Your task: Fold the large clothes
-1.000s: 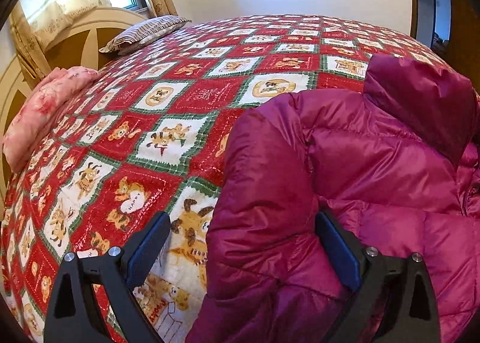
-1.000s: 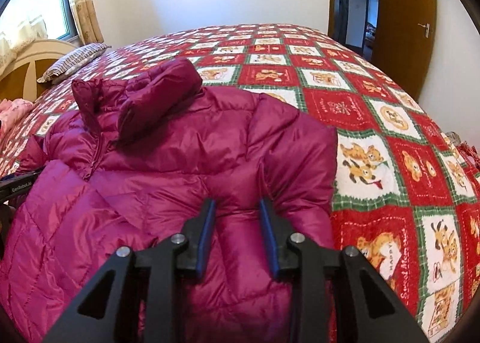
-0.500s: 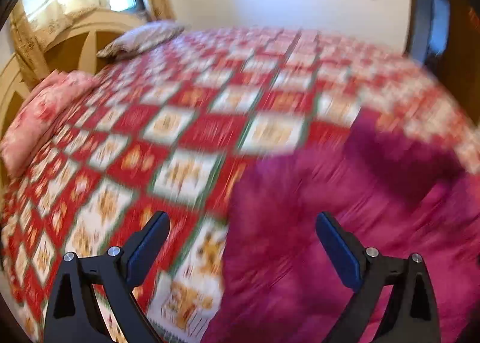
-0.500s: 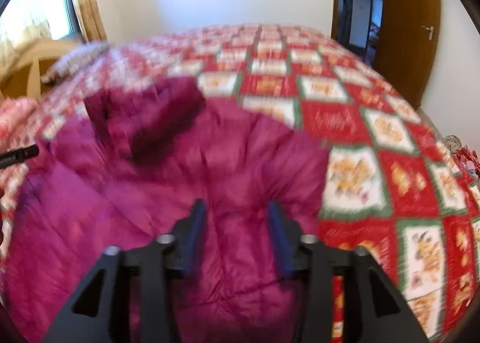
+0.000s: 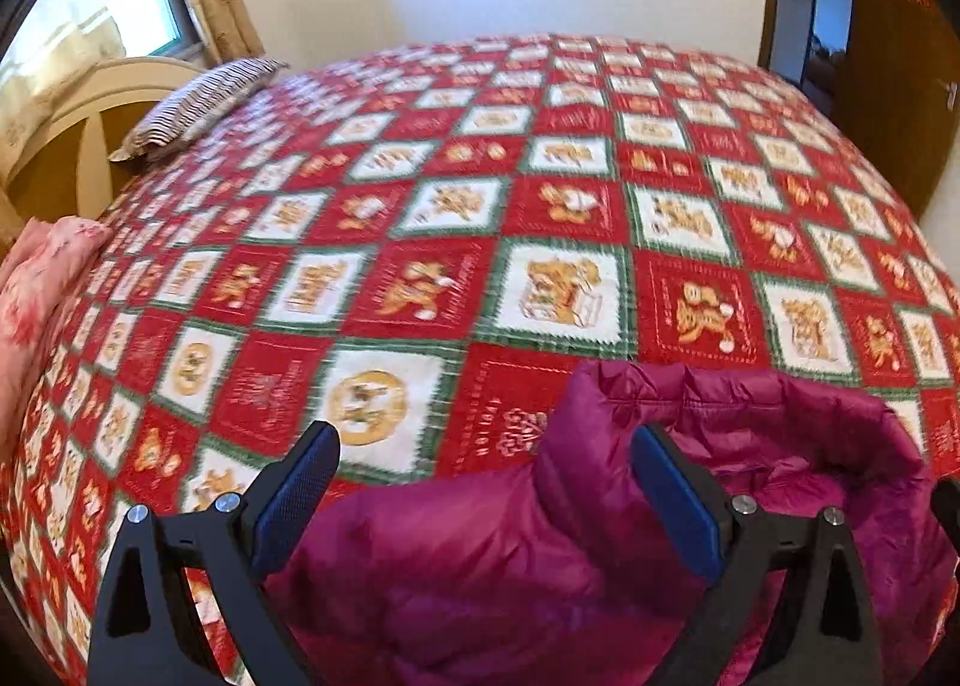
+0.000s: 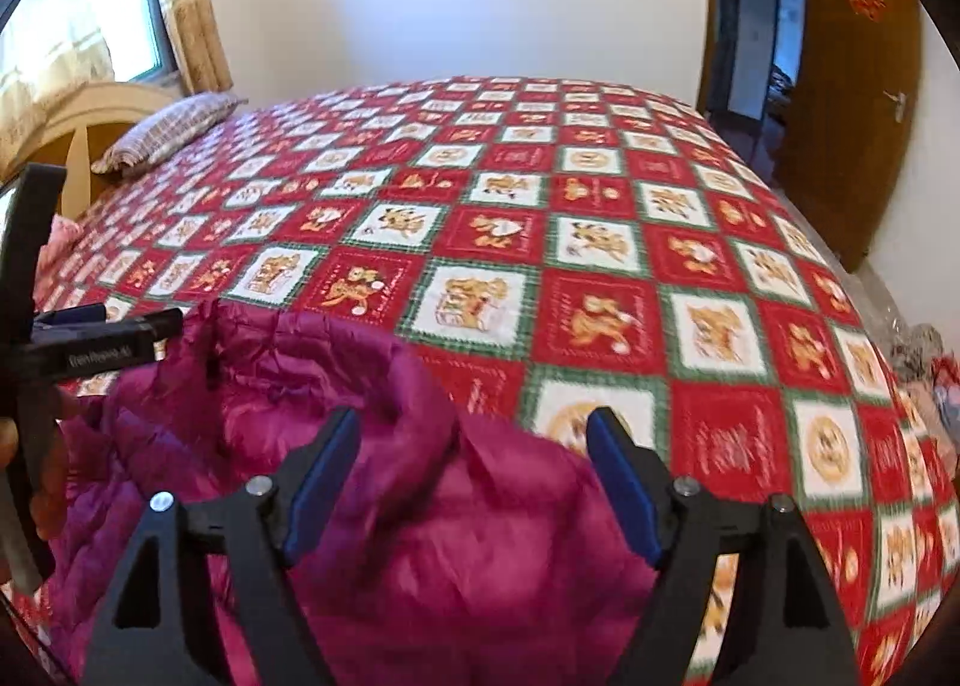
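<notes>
A magenta puffer jacket (image 5: 498, 560) lies on the near part of the bed, its hood (image 5: 780, 434) toward the middle; in the right wrist view the jacket (image 6: 432, 536) fills the lower left. My left gripper (image 5: 483, 485) is open above the jacket's left shoulder, holding nothing. My right gripper (image 6: 474, 467) is open above the jacket's right shoulder, holding nothing. The left gripper's body (image 6: 90, 350) shows at the left edge of the right wrist view.
The bed has a red, white and green cartoon quilt (image 5: 540, 242). A striped pillow (image 5: 198, 107) and a pink pillow (image 5: 42, 278) lie by the headboard (image 5: 78, 146) at left. A wooden door (image 6: 852, 104) stands at right.
Both grippers have drawn back and tilted up, so the jacket sits lower in both views. The right gripper has opened from nearly shut. The left stayed open.
</notes>
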Demonstrator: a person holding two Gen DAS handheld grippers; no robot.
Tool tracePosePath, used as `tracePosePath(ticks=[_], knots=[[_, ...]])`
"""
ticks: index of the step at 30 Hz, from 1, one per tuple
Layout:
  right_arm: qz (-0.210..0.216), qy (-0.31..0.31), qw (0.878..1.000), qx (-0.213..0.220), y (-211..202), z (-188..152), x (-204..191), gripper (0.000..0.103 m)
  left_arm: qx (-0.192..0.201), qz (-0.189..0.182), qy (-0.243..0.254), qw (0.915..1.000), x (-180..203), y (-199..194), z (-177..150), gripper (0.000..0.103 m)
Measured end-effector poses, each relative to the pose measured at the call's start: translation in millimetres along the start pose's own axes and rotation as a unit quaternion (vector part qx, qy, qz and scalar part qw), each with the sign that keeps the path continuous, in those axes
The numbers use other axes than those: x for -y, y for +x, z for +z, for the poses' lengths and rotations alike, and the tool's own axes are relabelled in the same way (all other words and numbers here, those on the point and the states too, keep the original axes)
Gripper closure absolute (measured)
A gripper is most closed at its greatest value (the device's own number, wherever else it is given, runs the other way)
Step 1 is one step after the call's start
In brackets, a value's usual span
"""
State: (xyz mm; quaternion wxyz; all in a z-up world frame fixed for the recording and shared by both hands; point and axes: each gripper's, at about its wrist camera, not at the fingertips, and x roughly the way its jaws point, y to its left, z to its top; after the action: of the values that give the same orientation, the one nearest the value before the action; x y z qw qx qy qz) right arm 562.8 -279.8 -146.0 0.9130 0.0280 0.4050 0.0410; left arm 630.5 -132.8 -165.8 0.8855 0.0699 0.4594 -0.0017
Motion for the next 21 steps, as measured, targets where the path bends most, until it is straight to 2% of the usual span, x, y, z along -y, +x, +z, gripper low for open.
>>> tracePosePath(ticks=[4,5,6,7,8,9,11,17,21], knots=[[-0.005,-0.051,0.998,-0.030,29,6,-16,0.023,-0.006,-0.018,0.025,0.9995,10,15,-6,0.005],[-0.009,-0.066,0.997,-0.037,37,5,-19,0.029,-0.006,-0.022,0.038,0.9990,12,18,-10,0.006],[-0.008,-0.073,0.996,-0.040,40,4,-21,0.048,-0.003,-0.026,0.045,0.9987,13,18,-12,0.017],[-0.004,-0.078,0.996,-0.047,42,3,-21,0.058,0.000,-0.033,0.052,0.9981,13,18,-14,0.028],[-0.001,-0.079,0.995,-0.052,43,3,-20,0.074,-0.002,-0.043,0.058,0.9974,13,17,-16,0.049],[0.001,-0.080,0.996,-0.049,41,0,-20,0.080,-0.009,-0.063,0.063,0.9960,11,16,-19,0.068],[-0.003,-0.088,0.995,-0.035,34,-3,-20,0.086,-0.004,-0.081,0.066,0.9945,6,10,-23,0.083],[-0.020,-0.091,0.996,-0.006,16,-21,-16,0.091,0.039,-0.103,0.054,0.9925,-12,-19,-45,0.088],[-0.035,-0.093,0.995,-0.016,21,-34,-12,0.092,0.057,-0.090,0.076,0.9914,-12,-25,-70,0.088]])
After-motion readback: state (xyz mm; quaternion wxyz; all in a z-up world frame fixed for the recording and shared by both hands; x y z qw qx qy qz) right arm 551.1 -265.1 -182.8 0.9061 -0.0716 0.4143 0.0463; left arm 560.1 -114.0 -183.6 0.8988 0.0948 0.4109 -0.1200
